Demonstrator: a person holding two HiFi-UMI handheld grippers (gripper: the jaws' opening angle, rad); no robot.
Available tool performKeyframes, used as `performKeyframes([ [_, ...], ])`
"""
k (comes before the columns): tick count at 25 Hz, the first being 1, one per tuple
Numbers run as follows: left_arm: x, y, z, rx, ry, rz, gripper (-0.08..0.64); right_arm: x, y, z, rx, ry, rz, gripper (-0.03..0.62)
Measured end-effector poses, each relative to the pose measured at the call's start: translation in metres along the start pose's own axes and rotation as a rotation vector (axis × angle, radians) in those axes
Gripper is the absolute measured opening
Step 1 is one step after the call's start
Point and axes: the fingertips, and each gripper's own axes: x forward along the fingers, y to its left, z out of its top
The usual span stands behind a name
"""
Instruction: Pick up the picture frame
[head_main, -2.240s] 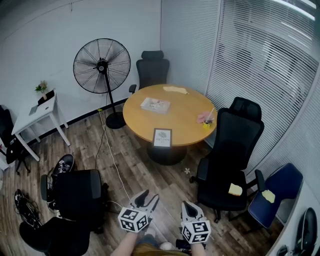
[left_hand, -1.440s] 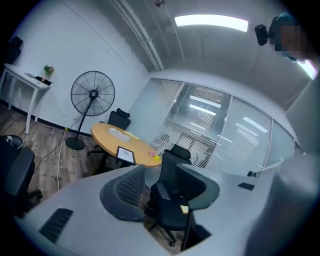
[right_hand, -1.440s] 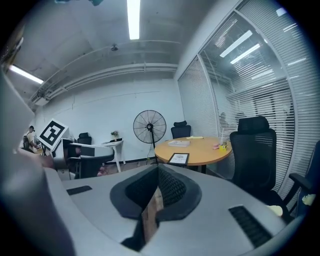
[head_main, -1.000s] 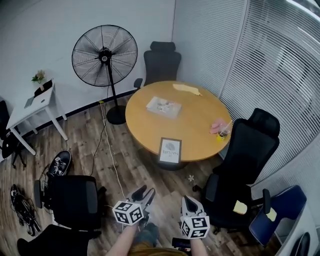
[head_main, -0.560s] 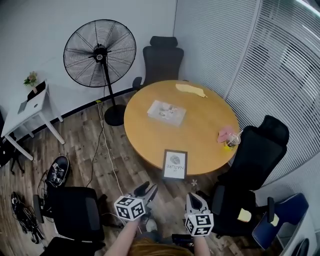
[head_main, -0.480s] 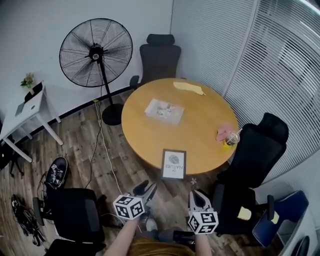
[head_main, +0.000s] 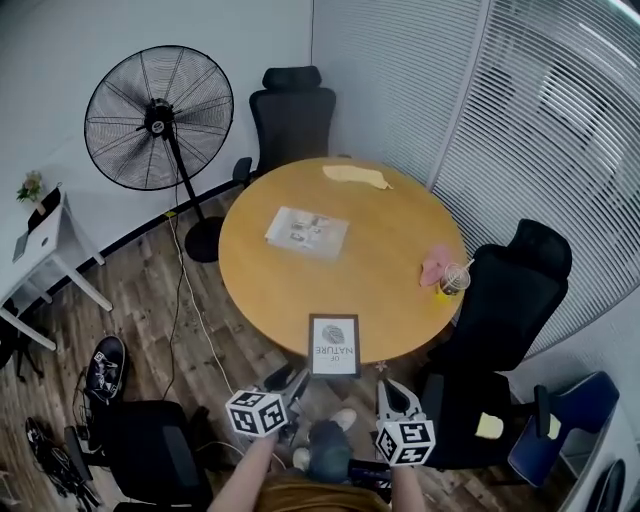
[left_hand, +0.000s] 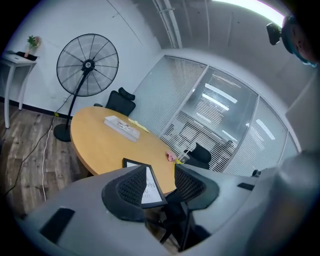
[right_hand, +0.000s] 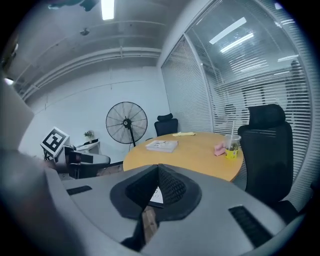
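Standing at the near edge of the round table (head_main: 395, 215), the picture frame (head_main: 334, 345) goes untouched; the left gripper (head_main: 288, 380) has its jaws spread and empty, and the right gripper (head_main: 393, 393) has its jaws pressed together.

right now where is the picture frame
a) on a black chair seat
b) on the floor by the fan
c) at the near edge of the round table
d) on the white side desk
c: in the head view the picture frame is on the round table, at the rim closest to the person.
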Motion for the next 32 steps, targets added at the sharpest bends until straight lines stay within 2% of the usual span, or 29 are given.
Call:
performKeyframes([
  [12,0.046,0.034,-0.023,-0.078,0.087,0.043,0.192,0.044,-0.018,-0.015,-0.039,0.099,0.030,0.012],
  [26,0.088,0.083,-0.078,-0.190,0.239,0.135,0.195,0.093,-0.041,-0.070,-0.053,0.284,0.093,0.012],
  [29,0.094,0.094,-0.089,-0.241,0.263,0.145,0.201,0.101,-0.046,-0.082,-0.048,0.321,0.104,0.012],
  [32,0.101,0.098,-0.099,-0.355,0.262,0.112,0.212,0.108,-0.048,-0.089,-0.047,0.346,0.119,0.013],
])
